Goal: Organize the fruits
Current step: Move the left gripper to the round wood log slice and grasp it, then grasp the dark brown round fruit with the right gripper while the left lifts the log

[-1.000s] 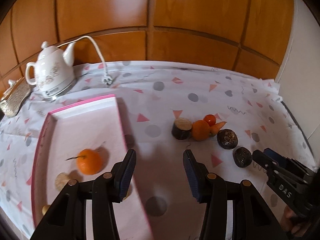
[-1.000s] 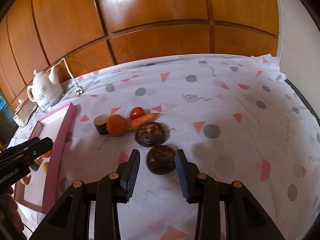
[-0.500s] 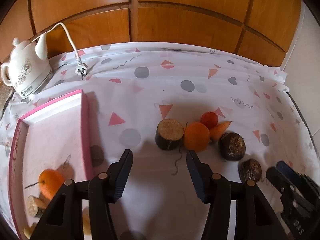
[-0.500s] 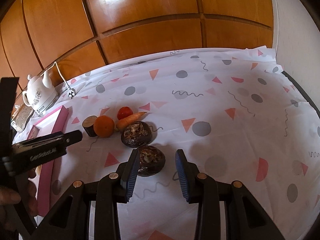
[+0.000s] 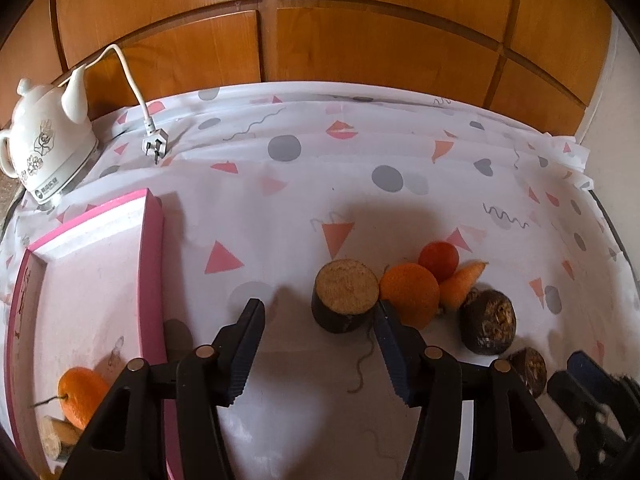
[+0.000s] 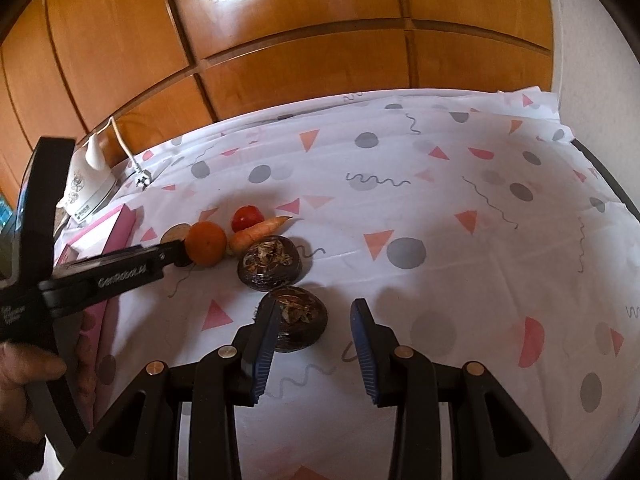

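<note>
My left gripper (image 5: 320, 344) is open and points down at a dark stub with a tan cut top (image 5: 345, 300), which stands just ahead of its fingertips. Right of the stub lie an orange (image 5: 408, 294), a tomato (image 5: 438, 260), a carrot (image 5: 460, 286) and two dark round fruits (image 5: 486, 326). My right gripper (image 6: 316, 344) is open around the nearer dark fruit (image 6: 300, 322), which sits against the left finger with a gap to the right one. The left gripper (image 6: 180, 246) reaches in from the left, next to the orange (image 6: 205, 243).
A pink tray (image 5: 154, 256) at the left holds a stemmed orange (image 5: 78, 394) and a tan piece (image 5: 56, 436). A white kettle (image 5: 44, 148) and its plug (image 5: 156, 146) are at the back left. Wooden panels rise behind the patterned cloth (image 6: 460, 220). A hand (image 6: 24, 368) holds the left gripper.
My left gripper has moved right, from over the tray to the stub, and come lower; its jaws stand a little wider. The right gripper has hardly moved.
</note>
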`<control>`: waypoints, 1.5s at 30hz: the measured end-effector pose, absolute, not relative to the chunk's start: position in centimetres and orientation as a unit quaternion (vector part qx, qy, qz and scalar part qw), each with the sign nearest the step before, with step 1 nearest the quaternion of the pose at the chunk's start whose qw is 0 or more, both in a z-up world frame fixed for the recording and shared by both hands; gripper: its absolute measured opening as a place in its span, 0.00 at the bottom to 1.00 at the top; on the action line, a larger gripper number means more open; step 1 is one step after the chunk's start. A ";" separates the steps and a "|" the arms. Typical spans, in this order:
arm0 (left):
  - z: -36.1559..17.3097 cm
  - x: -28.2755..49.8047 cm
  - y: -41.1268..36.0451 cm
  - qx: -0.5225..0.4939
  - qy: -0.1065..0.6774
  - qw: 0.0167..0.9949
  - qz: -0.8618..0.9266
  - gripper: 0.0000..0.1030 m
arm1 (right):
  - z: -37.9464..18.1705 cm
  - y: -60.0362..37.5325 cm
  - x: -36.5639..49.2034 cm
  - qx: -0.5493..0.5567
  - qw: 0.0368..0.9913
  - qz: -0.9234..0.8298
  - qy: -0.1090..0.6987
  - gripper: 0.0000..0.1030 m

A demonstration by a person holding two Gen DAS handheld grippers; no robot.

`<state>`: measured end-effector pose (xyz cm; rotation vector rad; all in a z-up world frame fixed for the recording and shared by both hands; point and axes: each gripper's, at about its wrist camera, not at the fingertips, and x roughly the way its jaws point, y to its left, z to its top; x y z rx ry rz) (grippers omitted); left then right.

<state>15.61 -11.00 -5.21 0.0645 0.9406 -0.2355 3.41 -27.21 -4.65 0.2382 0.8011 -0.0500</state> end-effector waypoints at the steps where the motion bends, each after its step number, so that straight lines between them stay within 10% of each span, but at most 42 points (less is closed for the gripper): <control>1: -5.2 15.8 -11.1 0.028 0.452 0.885 -0.113 0.57 | -4.7 -27.1 3.5 0.112 0.914 -0.018 0.390 0.36; 8: -5.2 16.9 -10.9 -0.002 0.450 0.885 -0.115 0.57 | -5.0 -25.6 5.5 0.064 0.911 0.014 0.407 0.39; 12: -5.4 16.6 -10.8 -0.011 0.463 0.876 -0.138 0.37 | -5.5 -25.4 6.0 0.055 0.907 0.018 0.417 0.43; 29: -6.1 17.7 -10.6 -0.022 0.481 0.866 -0.136 0.45 | -6.0 -25.5 6.0 0.060 0.906 0.017 0.418 0.45; 45: -5.1 13.2 -10.3 -0.021 0.461 0.876 -0.141 0.31 | -6.1 -25.3 5.8 0.066 0.905 0.011 0.420 0.44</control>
